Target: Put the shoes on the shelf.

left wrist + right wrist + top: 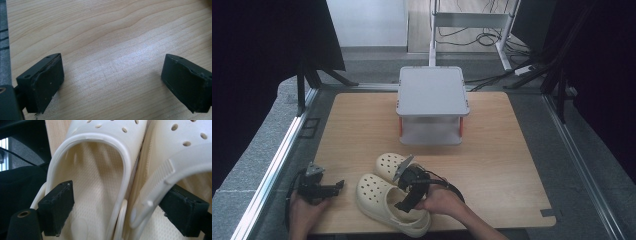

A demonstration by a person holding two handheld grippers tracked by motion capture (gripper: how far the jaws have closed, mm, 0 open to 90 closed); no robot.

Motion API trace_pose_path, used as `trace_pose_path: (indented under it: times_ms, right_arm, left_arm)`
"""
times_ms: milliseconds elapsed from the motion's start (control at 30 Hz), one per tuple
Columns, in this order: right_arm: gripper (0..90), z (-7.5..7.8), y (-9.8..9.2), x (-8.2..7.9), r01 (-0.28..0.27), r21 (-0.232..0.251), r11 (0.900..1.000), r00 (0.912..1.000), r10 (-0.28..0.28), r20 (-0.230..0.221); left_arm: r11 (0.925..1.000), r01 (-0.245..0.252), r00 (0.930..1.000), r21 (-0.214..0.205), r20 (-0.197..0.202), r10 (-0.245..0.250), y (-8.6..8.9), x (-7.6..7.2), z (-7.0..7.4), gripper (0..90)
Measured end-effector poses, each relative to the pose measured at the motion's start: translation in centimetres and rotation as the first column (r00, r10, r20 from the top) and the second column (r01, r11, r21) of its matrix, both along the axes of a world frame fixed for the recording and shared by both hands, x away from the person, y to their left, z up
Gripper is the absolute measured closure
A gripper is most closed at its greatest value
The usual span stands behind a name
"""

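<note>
Two cream clogs lie side by side at the front of the wooden table (492, 150): one nearer and to the left (374, 195), the other just behind it (388, 164). My right gripper (408, 200) hangs over their heel ends. In the right gripper view it (121, 195) is open. One jaw sits inside the left clog (100, 170) and the other inside the right clog (180, 142). The clogs' touching side walls stand between the jaws, and the pads are clear of them. My left gripper (334, 186) rests at the front left, open (112, 62) over bare wood.
A grey two-level stand (432, 102) with orange posts sits at the back middle of the table. Metal rails (277, 160) run along both sides, with dark curtains beyond. The table's right half (512, 165) is bare wood.
</note>
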State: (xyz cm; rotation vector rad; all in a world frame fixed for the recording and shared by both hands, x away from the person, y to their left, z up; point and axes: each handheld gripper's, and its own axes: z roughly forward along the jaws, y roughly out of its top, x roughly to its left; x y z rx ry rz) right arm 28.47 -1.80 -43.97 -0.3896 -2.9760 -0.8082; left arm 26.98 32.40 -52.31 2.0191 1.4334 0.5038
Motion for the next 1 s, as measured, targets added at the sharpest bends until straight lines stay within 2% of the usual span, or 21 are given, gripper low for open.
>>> trace_pose_path:
  times_ms: [200,300,467,533,667,800,1000]
  right_arm:
    - [25.3,-0.4,0.9,0.0,0.017,-0.045,0.9988,0.9990,-0.015,0.042]
    - [36.6,-0.5,1.3,0.3,0.043,-0.062,0.9972,0.9972,-0.039,0.064]
    - [51.4,-1.0,1.7,1.1,0.081,-0.058,0.9950,0.9952,-0.078,0.059]
    - [53.9,-1.2,1.7,1.2,0.090,-0.059,0.9942,0.9950,-0.087,0.049]
    - [64.1,-1.1,2.0,1.1,0.102,-0.077,0.9918,0.9942,-0.099,0.043]
    - [67.5,-1.0,2.3,0.9,0.112,-0.103,0.9884,0.9922,-0.106,0.066]
    - [69.6,-0.8,1.9,1.1,0.121,-0.086,0.9889,0.9923,-0.118,0.039]
  left_arm:
    - [1.0000,0.000,1.0000,0.000,0.000,0.000,0.0,0.0,0.0,4.6]
    - [1.0000,0.000,1.0000,-0.001,0.000,0.000,0.0,0.0,0.0,4.6]
    - [1.0000,0.000,1.0000,0.000,-0.001,0.000,0.0,0.0,0.0,4.6]
    - [1.0000,0.001,1.0000,0.000,-0.001,-0.001,0.0,0.0,0.0,4.6]
    - [1.0000,0.000,1.0000,0.000,0.001,0.000,0.0,0.0,0.0,4.6]
    - [1.0000,-0.001,1.0000,0.000,0.001,0.001,0.0,0.0,0.0,4.6]
    - [1.0000,0.000,1.0000,0.000,0.000,0.000,0.0,0.0,0.0,4.7]
